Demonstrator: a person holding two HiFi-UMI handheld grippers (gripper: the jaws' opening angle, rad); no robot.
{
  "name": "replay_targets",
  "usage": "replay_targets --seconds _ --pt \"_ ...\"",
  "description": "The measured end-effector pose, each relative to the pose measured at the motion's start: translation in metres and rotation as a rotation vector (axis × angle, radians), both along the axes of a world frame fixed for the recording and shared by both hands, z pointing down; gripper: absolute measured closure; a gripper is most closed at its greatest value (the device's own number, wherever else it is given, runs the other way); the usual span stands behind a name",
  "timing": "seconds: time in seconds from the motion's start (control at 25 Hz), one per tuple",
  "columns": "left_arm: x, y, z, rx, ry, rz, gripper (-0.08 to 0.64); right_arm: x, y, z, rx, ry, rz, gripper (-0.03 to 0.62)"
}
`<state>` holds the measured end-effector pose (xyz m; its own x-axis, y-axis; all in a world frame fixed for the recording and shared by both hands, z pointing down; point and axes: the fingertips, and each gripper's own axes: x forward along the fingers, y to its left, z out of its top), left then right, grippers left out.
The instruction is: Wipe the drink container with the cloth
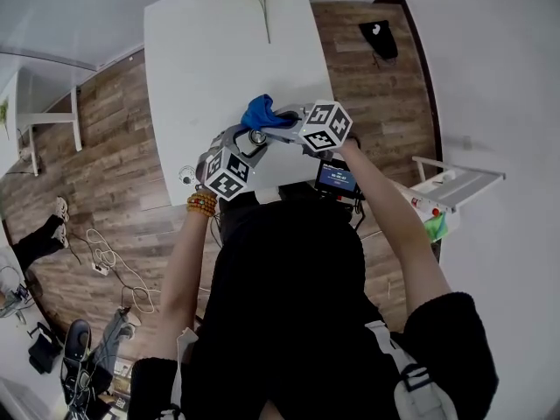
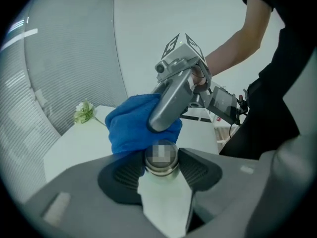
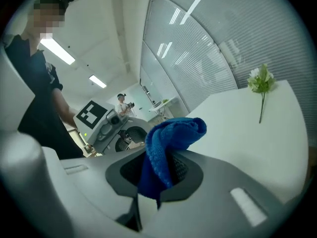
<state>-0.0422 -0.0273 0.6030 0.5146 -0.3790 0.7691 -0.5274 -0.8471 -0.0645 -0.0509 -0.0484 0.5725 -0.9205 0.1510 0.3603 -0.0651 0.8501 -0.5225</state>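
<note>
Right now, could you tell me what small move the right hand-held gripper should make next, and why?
I would probably draw the right hand-held gripper and its blue cloth across the metal drink container. The left hand-held gripper is shut on the container, and the cloth, pinched in the right jaws, sits bunched right by its top, so a wiping stroke seems due.

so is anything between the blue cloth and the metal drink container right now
Nothing visible stands between them. The right gripper is shut on the blue terry cloth, and the cloth seems to press directly against the top of the metal-necked drink container, which the left gripper clamps between its jaws.
</note>
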Motion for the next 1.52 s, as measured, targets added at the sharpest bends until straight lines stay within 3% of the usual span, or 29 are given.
replay_targets --seconds 0.28,0.48,0.72,1.04,1.28,1.52 --pt "-0.011 0.005 -0.011 0.012 0.025 -0.152 0.333 0.001 -0.013 0.002 -0.195 -0.091 0.114 0.526" --pt "-0.01 0.006 -0.007 0.001 0.012 -0.181 0.357 0.0 -0.019 0.007 -0.304 -0.113 0.154 0.529" --pt "-0.008 0.004 -0.007 0.045 -0.026 -0.192 0.364 -0.002 -0.035 0.026 -0.446 -0.09 0.237 0.532" --pt "-0.007 0.003 -0.006 0.032 -0.034 -0.197 0.356 -0.007 -0.034 0.044 -0.501 -0.033 0.248 0.537" --pt "-0.01 0.0 -0.004 0.021 -0.036 -0.2 0.351 -0.01 -0.04 0.057 -0.594 -0.006 0.261 0.537" --pt "-0.01 0.003 -0.005 0.022 -0.033 -0.2 0.351 -0.006 -0.045 0.076 -0.561 0.077 0.291 0.537"
